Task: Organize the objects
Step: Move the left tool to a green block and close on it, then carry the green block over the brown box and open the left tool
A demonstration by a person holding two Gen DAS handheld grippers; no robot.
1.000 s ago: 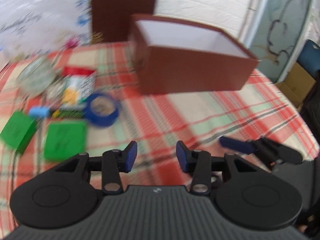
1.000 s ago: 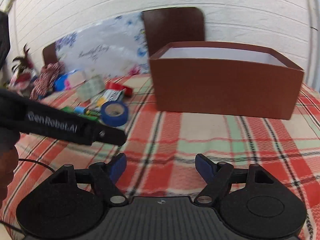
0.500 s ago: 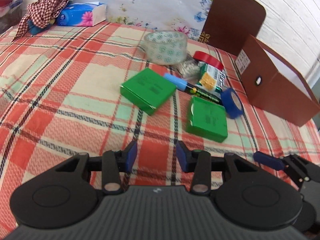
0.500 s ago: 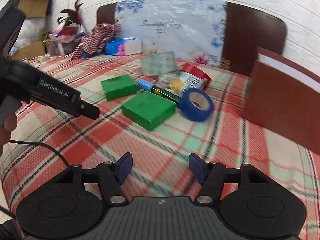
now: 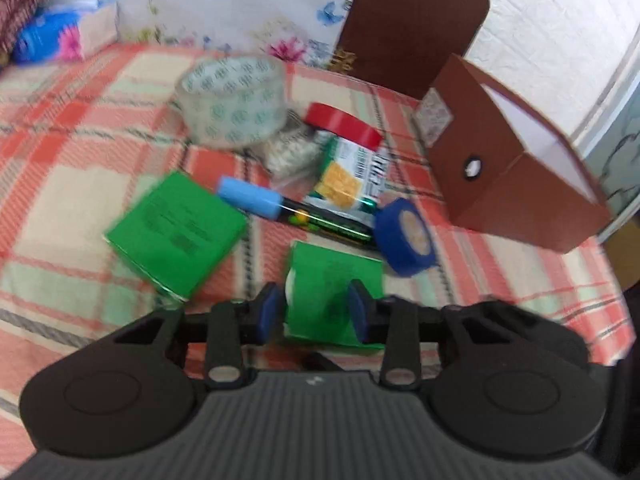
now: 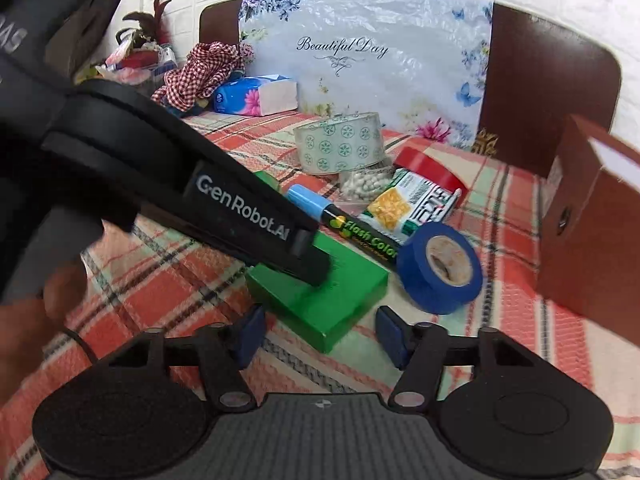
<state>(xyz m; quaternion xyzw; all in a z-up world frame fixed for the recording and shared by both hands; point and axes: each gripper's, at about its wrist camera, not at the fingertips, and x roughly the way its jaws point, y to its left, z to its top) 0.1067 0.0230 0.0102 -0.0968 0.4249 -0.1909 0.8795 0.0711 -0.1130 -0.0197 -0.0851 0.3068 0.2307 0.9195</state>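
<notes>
Fingers [image 5: 270,316] of left gripper [image 5: 314,314] have just been narrowing around nearer green box [image 5: 334,280], not yet pinching | right gripper [image 6: 320,330] narrowing, empty | box on checked cloth [image 5: 80,184] near brown box [image 5: 516,184] | judged: pickup imminent.

Tissue pack [image 6: 256,96], checked cloth [image 6: 200,72], floral "Beautiful Day" board [image 6: 360,60], plaid tablecloth [image 6: 520,208]

left gripper [image 5: 314,316]: matte black body, ribbed grey housing behind, blue pads [image 5: 268,314], silver pivot screws
right gripper [image 6: 318,334]: same black frame, round side discs, blue fingertips [image 6: 390,334]
marking: white "GenRobot.AI" along the left gripper's finger
cable: thin black, behind it
</notes>
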